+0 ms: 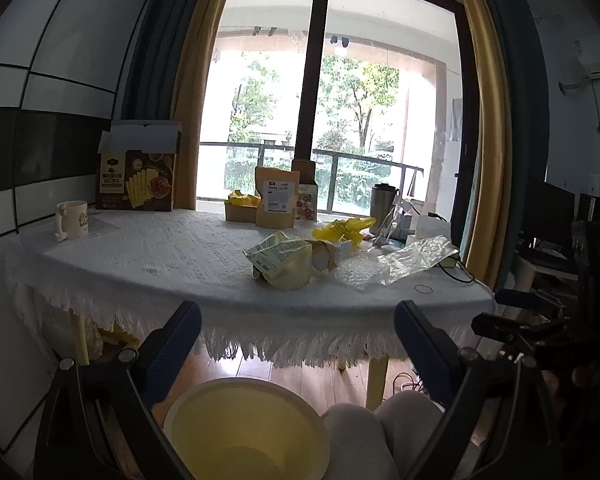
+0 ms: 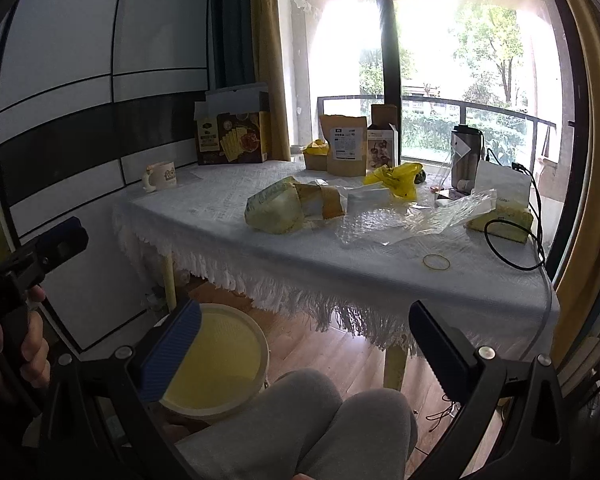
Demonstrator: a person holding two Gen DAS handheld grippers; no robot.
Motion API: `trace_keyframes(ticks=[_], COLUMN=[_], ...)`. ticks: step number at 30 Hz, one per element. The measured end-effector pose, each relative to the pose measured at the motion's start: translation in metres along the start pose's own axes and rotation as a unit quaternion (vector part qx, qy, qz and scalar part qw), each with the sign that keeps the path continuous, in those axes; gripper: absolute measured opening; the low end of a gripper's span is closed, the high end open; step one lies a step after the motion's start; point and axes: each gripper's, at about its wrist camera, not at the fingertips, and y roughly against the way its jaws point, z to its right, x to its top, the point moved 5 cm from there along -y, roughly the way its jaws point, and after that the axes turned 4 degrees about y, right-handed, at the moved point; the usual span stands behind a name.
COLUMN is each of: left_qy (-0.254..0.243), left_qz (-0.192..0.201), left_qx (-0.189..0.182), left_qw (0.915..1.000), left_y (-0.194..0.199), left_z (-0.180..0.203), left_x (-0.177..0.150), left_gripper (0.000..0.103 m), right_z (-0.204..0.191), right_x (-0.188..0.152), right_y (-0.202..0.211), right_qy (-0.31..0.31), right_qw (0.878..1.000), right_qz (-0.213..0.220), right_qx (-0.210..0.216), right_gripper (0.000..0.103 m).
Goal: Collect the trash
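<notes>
We are sitting before a cloth-covered table (image 1: 140, 256) by a balcony door, holding the left gripper (image 1: 298, 322) and the right gripper (image 2: 306, 330) low over our knees, short of the table edge; both are spread wide and gripping nothing. The trash is lying toward the table's middle and right: a crumpled pale-yellow bag (image 1: 282, 260) touching a torn brown wrapper (image 1: 324, 254), a sheet of bubble wrap (image 2: 364, 226) beside them, clear film (image 2: 456, 210) lapping over it, a yellow plastic bag (image 2: 396, 178) behind, and a rubber band (image 2: 436, 262) lying apart near the front edge. A yellow bin (image 1: 244, 428) is waiting on the floor below our left gripper, just beside our knee. We are judging all of it light and soft: the bags and film should crush flat under the fingers, so we would be pinching a raised fold or bunched crest rather than a flat face; the film looks slick and may slide out of a shallow grip, and the bubble wrap may spring back. The thin band is lying flat on the cloth and looks the hardest to lift. Standing upright at the back are a dark snack box (image 1: 136, 184) with yellow crackers pictured and a kraft pouch (image 1: 276, 196) with a white label; both carry print too small for us to read. A mug (image 1: 73, 220) is sitting at the left edge.
</notes>
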Motion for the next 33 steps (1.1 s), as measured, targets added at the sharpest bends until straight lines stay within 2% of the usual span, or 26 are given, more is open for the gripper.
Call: trace_keyframes(ticks=[9,15,19,24,27,33], left_qy=[-0.018,-0.022,-0.046,-0.085,-0.110,-0.114], left_qz=[-0.035,-0.074,-0.078,-0.094,-0.104,-0.146], left_qx=[0.000,0.004,0.002,-0.001,0.014,0.014], left_qw=[0.9992,0.9970,0.9959,0.9920,0.9884,0.9826], left_y=[-0.069,-0.128,-0.157,-0.200,-0.227,-0.272], left_z=[0.000,-0.002,0.002,0.005,0.002,-0.013], left_x=[0.014,0.018,0.026,0.035,0.035,0.022], left_gripper=[0.097,0.097,0.097,0.097,0.097,0.097], right_z=[0.040,0.060,0.072,0.084,0.090,0.096], right_x=[0.023,0.037,0.048,0.057,0.061,0.065], right_y=[-0.038,-0.066,-0.081,-0.099,-0.112,-0.135], right_qy=[-0.011,-0.011,-0.014,-0.017,-0.020,-0.014], right_qw=[1.000,0.999,0.999,0.999,0.999,0.999], right_qz=[-0.016,-0.026,-0.028,-0.031,-0.037,-0.050], right_qx=[-0.015,-0.016,-0.015,-0.013,-0.011,-0.009], right_gripper=[0.103,0.103,0.103,0.103,0.103,0.103])
